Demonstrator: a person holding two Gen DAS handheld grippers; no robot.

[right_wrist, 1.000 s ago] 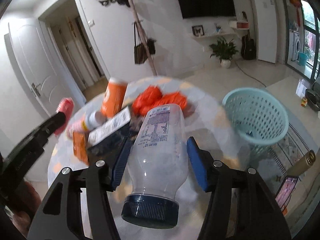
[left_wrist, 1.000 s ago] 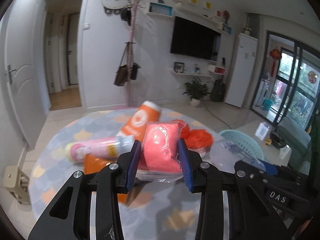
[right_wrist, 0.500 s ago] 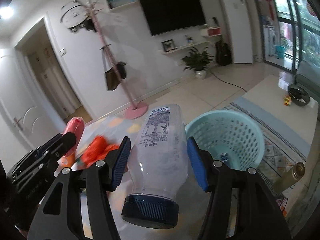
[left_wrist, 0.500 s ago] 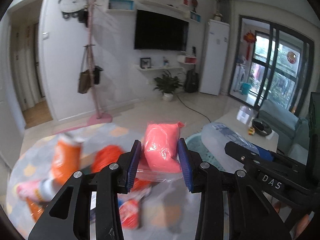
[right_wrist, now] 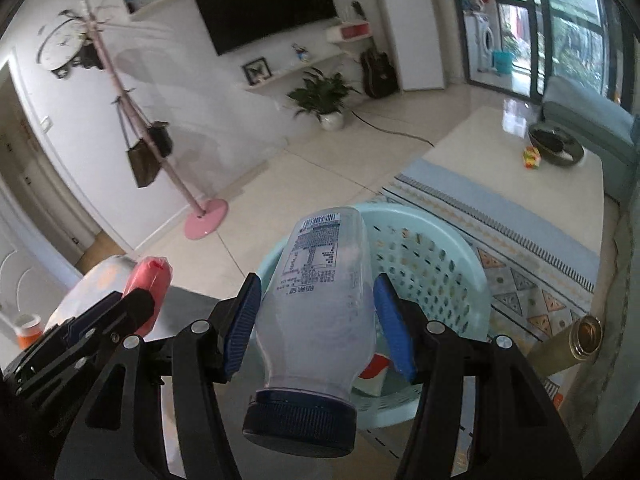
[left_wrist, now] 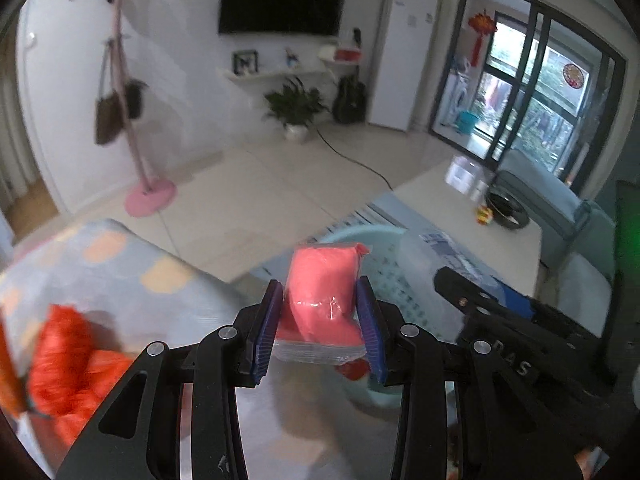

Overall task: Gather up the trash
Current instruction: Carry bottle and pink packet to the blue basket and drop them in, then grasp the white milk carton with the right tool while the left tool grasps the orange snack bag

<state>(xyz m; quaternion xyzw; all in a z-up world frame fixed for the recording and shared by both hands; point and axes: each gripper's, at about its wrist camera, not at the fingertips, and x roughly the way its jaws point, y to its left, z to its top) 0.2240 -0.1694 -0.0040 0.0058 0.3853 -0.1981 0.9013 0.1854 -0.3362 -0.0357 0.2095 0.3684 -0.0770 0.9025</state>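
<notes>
While above the basket (right_wrist: 452, 256) rim, left tongs (left_wrist: 320, 320) clenched on pink packet (left_wrist: 322, 292), right tongs (right_wrist: 318, 316) on bottle (right_wrist: 320, 300).

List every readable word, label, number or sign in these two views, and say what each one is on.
"DAS": raised letters on the right gripper body, seen in the left wrist view.
Clear bottle label: barcode and dense print, too small and blurred to read.
Wall clock: dial markings blurred, unreadable.
Red round sign on the window: design not legible.
Pink bag in the left gripper: no text visible.
</notes>
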